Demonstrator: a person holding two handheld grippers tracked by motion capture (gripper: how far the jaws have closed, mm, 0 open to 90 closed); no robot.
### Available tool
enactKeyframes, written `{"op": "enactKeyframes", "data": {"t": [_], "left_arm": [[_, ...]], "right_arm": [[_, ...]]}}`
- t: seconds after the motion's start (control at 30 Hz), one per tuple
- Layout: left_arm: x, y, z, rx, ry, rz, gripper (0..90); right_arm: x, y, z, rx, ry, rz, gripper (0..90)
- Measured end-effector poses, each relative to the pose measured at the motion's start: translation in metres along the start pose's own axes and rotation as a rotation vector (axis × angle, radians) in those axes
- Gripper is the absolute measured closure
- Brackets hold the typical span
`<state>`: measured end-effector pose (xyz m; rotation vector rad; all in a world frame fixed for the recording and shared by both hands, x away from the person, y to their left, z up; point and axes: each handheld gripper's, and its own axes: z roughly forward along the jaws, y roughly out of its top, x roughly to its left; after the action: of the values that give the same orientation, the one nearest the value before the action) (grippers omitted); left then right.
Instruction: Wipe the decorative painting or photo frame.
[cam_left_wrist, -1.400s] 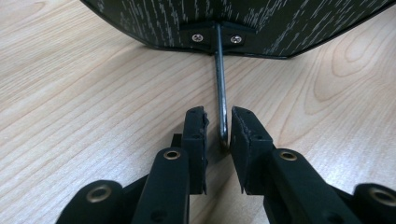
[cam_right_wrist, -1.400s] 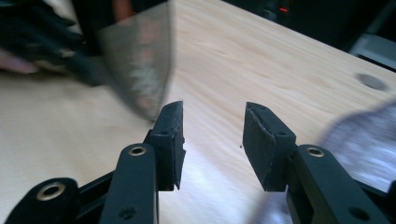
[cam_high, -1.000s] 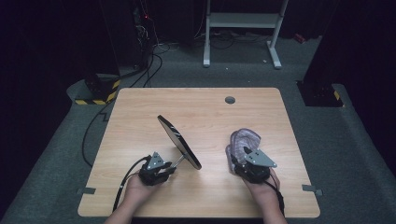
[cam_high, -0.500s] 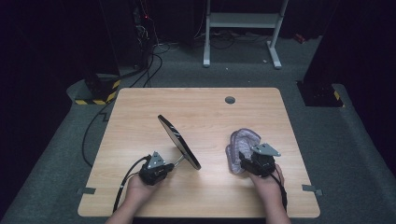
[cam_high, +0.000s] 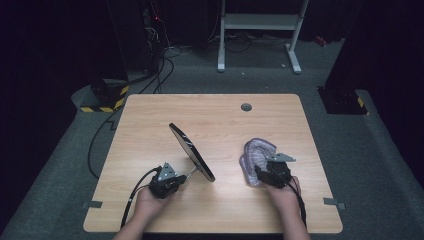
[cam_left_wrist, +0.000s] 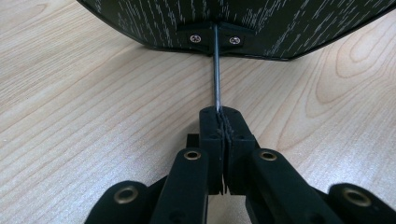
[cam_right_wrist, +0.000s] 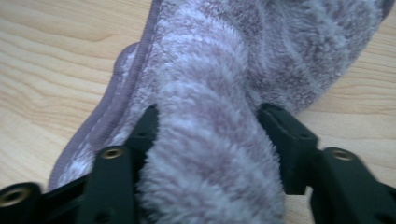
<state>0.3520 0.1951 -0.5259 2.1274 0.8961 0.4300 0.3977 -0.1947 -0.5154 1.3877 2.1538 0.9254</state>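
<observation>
A black oval disc (cam_high: 191, 151) stands tilted on edge at the middle of the wooden table (cam_high: 215, 115). A thin metal rod (cam_left_wrist: 215, 70) is screwed to the disc's (cam_left_wrist: 233, 18) rim. My left gripper (cam_high: 186, 176) (cam_left_wrist: 219, 116) is shut on that rod, its jaws pressed together around it. A fluffy purple cloth (cam_high: 257, 152) lies crumpled to the right. My right gripper (cam_high: 257, 172) (cam_right_wrist: 210, 114) has just been closing, and a thick fold of the cloth (cam_right_wrist: 261, 56) bulges between its jaws, touching both.
A small round grommet (cam_high: 246, 106) sits near the table's far edge. Beyond the table stand a white frame (cam_high: 255, 22) and a yellow-and-black striped block (cam_high: 102, 102). A black cable (cam_high: 100, 140) runs along the floor on the left.
My right gripper has sunk and shifted slightly to the right at the cloth's near edge, and the cloth lies lower. The left hand and the disc have stayed still.
</observation>
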Motion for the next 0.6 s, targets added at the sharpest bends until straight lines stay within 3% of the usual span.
{"op": "enactKeyframes", "data": {"t": [0.13,0.27,0.37,0.6], "left_arm": [[-0.001,0.001,0.000,0.002,0.002,-0.003,87.7],[-0.001,0.002,0.000,0.018,0.005,0.003,87.8],[-0.001,0.002,0.000,0.016,0.004,0.001,87.9],[0.000,0.003,0.001,0.015,-0.001,-0.006,88.3]], "right_arm": [[0.003,0.000,-0.001,-0.001,0.018,-0.030,60.6],[0.005,0.000,-0.004,-0.014,0.024,-0.044,67.3],[0.008,0.002,-0.011,-0.066,0.020,-0.051,68.3],[0.022,0.012,-0.044,-0.249,0.039,-0.074,68.3]]}}
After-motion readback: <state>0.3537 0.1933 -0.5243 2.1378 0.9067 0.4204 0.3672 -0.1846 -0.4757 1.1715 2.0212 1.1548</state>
